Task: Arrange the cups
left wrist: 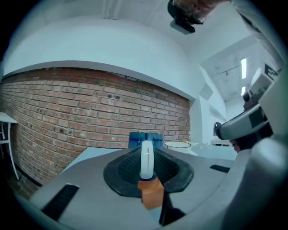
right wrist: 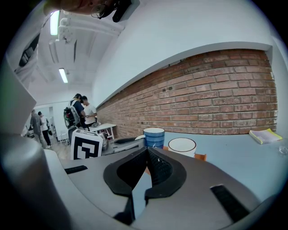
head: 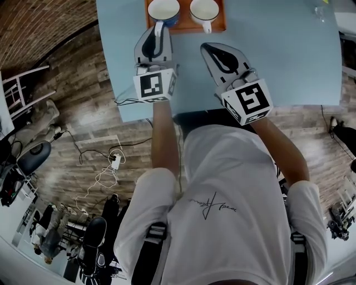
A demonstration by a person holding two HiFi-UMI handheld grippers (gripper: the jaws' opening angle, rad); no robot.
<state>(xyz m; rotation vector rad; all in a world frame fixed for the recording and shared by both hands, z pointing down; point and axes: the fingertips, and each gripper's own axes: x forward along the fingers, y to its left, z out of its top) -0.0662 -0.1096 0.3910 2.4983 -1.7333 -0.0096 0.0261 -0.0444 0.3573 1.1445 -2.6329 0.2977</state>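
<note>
An orange tray [head: 221, 22] lies at the far side of the light-blue table [head: 289, 61]. On it stand a blue cup [head: 163, 8] with a white inside and, to its right, a white cup [head: 204, 10]. My left gripper [head: 158, 26] is shut on the blue cup's white handle [left wrist: 147, 158], which stands upright between the jaws with the blue cup [left wrist: 145, 138] behind it. My right gripper [head: 206, 48] is shut and empty, just short of the tray's near edge, pointing toward the white cup [right wrist: 182, 146]. The right gripper view also shows the blue cup [right wrist: 154, 137].
A yellow-edged booklet [right wrist: 262, 134] lies on the table's right side, and a clear glass [head: 320, 9] stands at its far right corner. A brick wall runs behind the table. Cables and a power strip [head: 115, 161] lie on the floor to the left. People stand in the background [right wrist: 83, 112].
</note>
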